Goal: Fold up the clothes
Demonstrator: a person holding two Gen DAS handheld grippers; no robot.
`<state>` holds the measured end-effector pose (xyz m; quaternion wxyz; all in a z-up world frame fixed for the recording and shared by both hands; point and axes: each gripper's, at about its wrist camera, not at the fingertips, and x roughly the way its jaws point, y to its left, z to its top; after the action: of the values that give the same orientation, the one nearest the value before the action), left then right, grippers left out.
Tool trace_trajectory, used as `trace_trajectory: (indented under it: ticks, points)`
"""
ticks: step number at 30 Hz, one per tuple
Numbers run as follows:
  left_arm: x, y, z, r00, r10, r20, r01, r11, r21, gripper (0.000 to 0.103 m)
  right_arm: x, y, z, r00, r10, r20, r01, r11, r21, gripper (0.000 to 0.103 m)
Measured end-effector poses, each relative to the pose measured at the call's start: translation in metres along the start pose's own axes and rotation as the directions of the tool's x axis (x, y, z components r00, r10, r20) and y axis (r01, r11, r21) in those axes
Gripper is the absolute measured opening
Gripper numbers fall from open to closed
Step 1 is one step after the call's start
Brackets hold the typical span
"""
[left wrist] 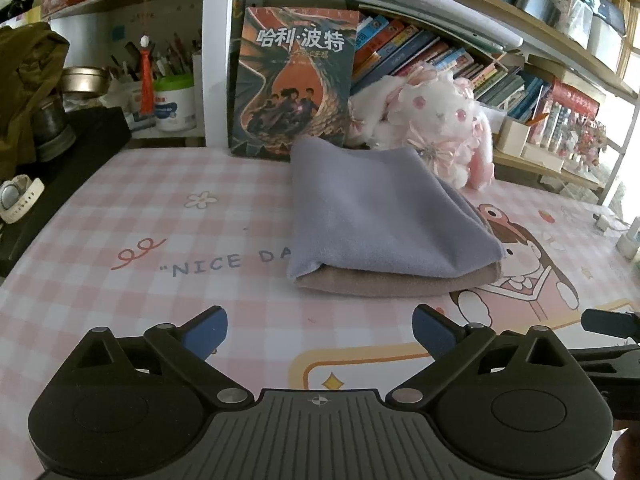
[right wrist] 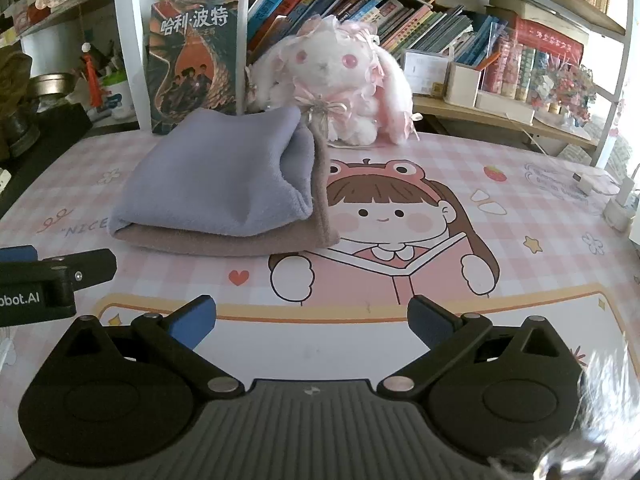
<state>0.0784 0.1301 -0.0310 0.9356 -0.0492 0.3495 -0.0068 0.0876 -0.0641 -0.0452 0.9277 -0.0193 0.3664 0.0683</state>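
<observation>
Left wrist view: left gripper (left wrist: 320, 330) low in frame, blue fingers (left wrist: 206, 332) spread apart, nothing between them. Folded clothes sit centre frame on the worktop (left wrist: 120, 200): lavender cloth (left wrist: 380, 216) stacked on a tan cloth (left wrist: 384, 282), tan edge showing underneath. Right wrist view: right gripper (right wrist: 312, 320) at bottom centre, fingers (right wrist: 196, 318) also apart, empty, well short of the stack at left of centre. Plush rabbit (right wrist: 340, 80) and an upright book (right wrist: 192, 56) stand behind the stack at top of frame. Left gripper's arm pokes in at the left edge.
</observation>
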Motion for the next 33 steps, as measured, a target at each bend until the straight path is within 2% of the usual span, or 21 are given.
trace_trajectory:
  ticks: [33]
  points:
    - [-0.0025, 0.0002, 0.0004, 1.000, -0.018, 0.011, 0.018, 1.000, -0.004, 0.101, -0.0014, 0.0023, -0.0032, 1.000, 0.011, -0.005, -0.011, 1.000, -0.002, 0.103]
